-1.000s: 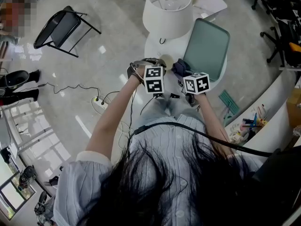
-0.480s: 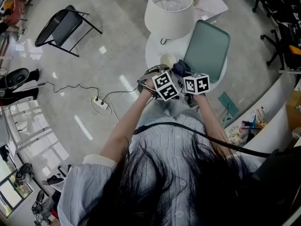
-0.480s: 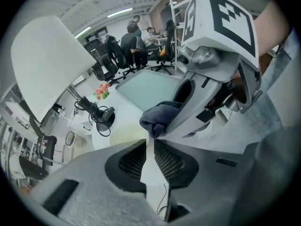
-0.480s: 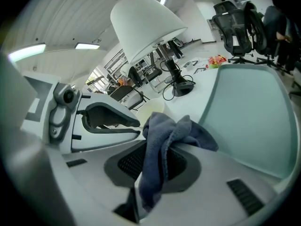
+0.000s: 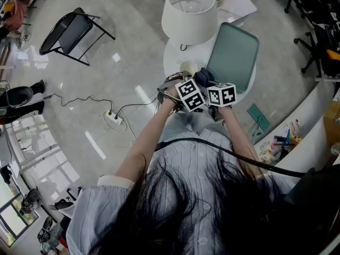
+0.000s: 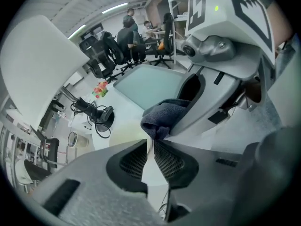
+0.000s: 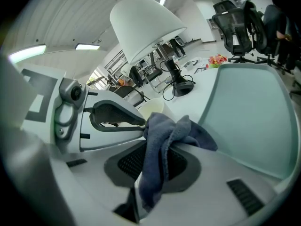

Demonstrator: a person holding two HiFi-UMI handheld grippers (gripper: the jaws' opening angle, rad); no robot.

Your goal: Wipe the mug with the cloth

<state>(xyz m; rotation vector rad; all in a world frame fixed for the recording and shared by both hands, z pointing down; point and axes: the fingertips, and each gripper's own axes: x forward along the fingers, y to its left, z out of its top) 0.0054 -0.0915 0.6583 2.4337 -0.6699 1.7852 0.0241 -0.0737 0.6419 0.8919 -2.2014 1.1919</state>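
A cream mug [image 5: 187, 67] stands on the small round white table [image 5: 171, 57], between the lamp base and a teal tray. My right gripper [image 5: 206, 82] is shut on a dark blue cloth [image 7: 188, 128], which hangs bunched over its jaws just right of the mug [image 7: 153, 108]. My left gripper [image 5: 188, 78] sits close beside the right one, its tips next to the mug [image 6: 120, 136] and under the cloth [image 6: 162, 119]. Its jaws stand almost together, and I see nothing between them.
A large white lampshade [image 5: 189, 12] hangs over the table's far side. The teal tray [image 5: 234, 54] lies at the right. On the floor at left are a folding chair [image 5: 69, 33] and a power strip [image 5: 112, 118] with cables. Office chairs stand further off.
My left gripper has swung right, from left of the mug to close against the right gripper and the cloth. The mug and the right gripper have stayed in place.
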